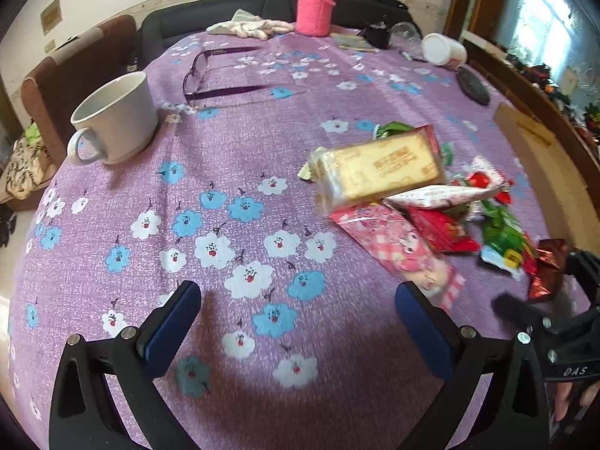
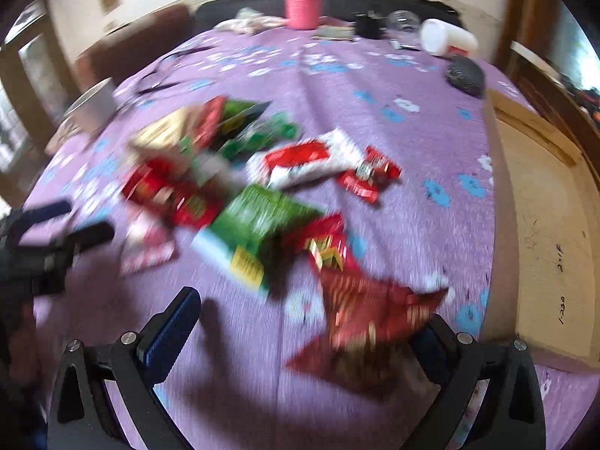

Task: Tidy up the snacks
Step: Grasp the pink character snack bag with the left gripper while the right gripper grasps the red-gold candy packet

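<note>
A loose pile of snack packs lies on the purple flowered cloth [image 1: 232, 142]. In the left wrist view the pile is to the right: a golden cake pack [image 1: 375, 168] on top, a pink pack [image 1: 397, 251], a red pack [image 1: 438, 228] and a green pack [image 1: 502, 232]. My left gripper [image 1: 300, 300] is open over bare cloth, left of the pile. The right wrist view is blurred. My right gripper [image 2: 311, 309] is open, and a dark red foil pack [image 2: 367, 318] lies between its fingers, close to the right one. Beyond it are a green pack [image 2: 262, 217] and a white-and-red pack [image 2: 311, 157].
A white mug [image 1: 116, 120] and purple glasses [image 1: 210, 71] sit at the left. At the far edge are a pink bottle [image 1: 314, 7], a tipped white cup [image 1: 442, 50] and a dark remote [image 1: 473, 86]. A cardboard box [image 2: 543, 225] borders the right side.
</note>
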A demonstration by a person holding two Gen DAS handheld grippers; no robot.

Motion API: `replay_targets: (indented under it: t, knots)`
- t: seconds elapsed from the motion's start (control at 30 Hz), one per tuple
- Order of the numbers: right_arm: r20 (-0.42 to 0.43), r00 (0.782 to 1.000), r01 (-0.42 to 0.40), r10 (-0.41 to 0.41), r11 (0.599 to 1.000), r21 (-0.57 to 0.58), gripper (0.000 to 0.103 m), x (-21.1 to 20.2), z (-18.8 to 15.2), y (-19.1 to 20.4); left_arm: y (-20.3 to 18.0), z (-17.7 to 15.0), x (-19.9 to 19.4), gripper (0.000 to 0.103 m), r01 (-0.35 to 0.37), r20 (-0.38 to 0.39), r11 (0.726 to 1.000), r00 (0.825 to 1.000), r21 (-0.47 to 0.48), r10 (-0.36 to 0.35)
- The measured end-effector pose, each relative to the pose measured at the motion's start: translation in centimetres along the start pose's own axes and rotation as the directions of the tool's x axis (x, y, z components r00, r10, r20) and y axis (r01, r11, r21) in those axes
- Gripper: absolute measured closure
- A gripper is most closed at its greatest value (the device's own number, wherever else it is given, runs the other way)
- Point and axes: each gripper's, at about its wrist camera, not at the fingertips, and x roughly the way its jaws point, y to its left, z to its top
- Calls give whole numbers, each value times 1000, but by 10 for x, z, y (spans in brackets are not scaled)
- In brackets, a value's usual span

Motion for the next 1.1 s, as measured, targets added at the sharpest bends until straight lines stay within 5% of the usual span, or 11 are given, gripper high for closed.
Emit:
replay_targets:
  t: [0.13, 0.3, 0.5, 0.93, 1.1]
  knots:
    - [25, 994, -100, 103, 992, -78, 0, -24, -8, 2, 3, -5, -8, 11, 49, 1, 999, 999, 11, -49]
    - [93, 991, -88, 93, 994, -58, 2, -45, -4, -7, 6, -9, -8, 34, 59, -15, 998, 998, 2, -59]
    - [80, 996, -36, 30, 996, 76, 26, -40, 1, -30, 8, -9, -19, 35, 90, 3, 996, 996, 8, -90]
    - [105, 993, -80, 56, 966, 247, 32, -49, -19, -56, -2, 1, -19, 35, 229, -30, 972, 972, -57, -231]
    - [91, 995, -55, 33, 965, 256, 35, -40, -19, -55, -27, 8, -5, 35, 179, -53, 983, 982, -26, -180]
